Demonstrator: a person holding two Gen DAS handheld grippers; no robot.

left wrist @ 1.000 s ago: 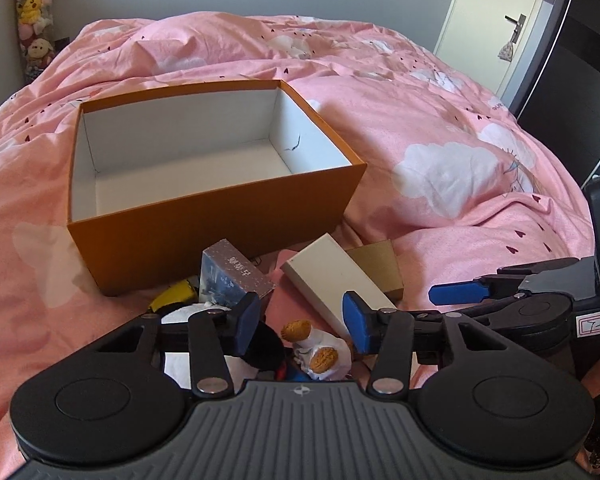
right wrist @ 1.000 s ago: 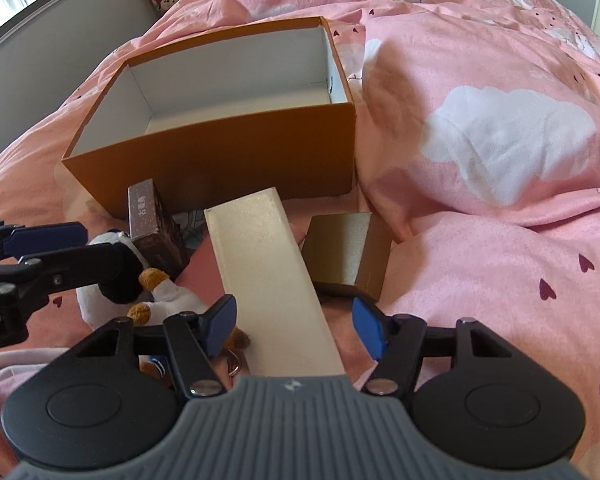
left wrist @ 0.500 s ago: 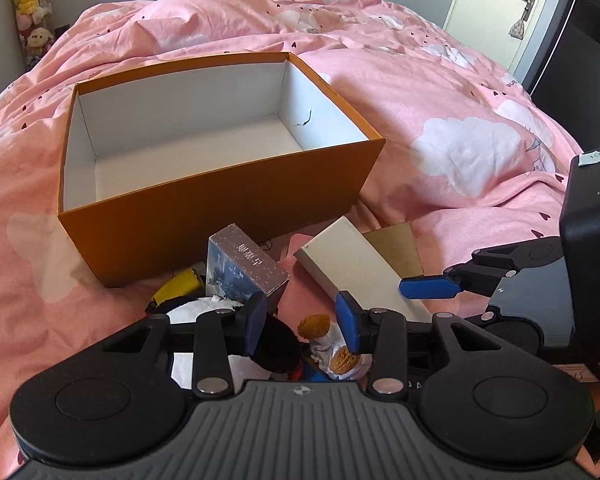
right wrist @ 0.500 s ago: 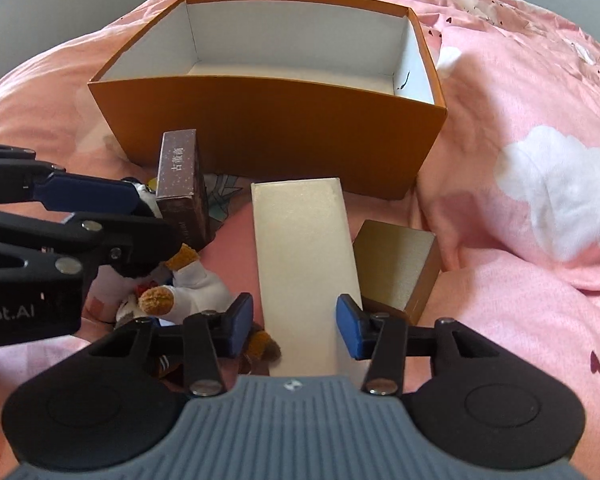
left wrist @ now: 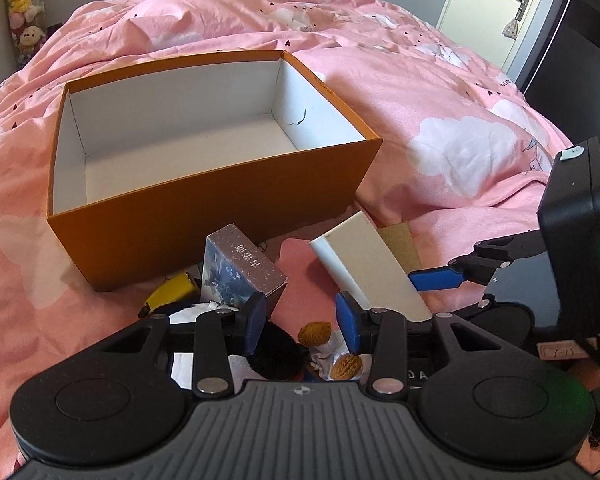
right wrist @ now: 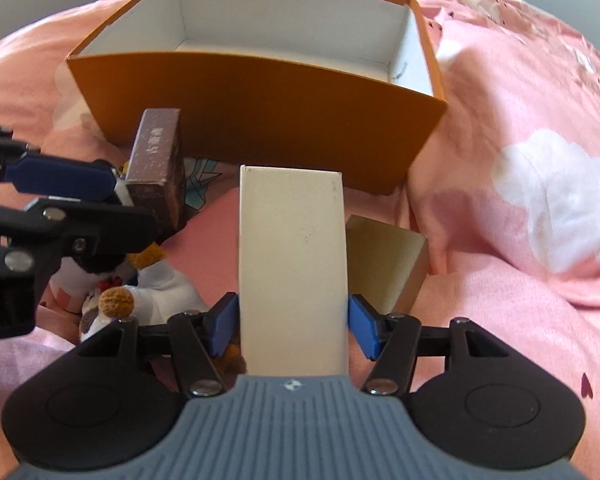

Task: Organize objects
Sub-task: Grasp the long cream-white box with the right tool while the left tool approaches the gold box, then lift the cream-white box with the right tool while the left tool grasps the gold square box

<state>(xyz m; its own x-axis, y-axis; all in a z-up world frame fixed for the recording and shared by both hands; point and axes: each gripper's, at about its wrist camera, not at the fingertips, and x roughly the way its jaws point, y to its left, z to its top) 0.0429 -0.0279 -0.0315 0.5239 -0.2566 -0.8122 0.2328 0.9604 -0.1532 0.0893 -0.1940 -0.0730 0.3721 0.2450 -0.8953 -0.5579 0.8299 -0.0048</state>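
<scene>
While the right gripper (right wrist: 292, 322) straddles the cream box (right wrist: 292, 256) lying on the bedspread (right wrist: 520, 240), its pads sit right at the long sides; whether they press is unclear. It looks like light, stiff card, best pinched across those sides. Only the left wrist view shows the left gripper (left wrist: 300, 322) open over a soft plush toy (left wrist: 324, 346), before the empty orange box (left wrist: 220, 220).

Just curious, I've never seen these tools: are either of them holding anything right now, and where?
The right gripper has its jaws against the long sides of the cream box, near its close end. The left gripper is open, holding nothing.
</scene>
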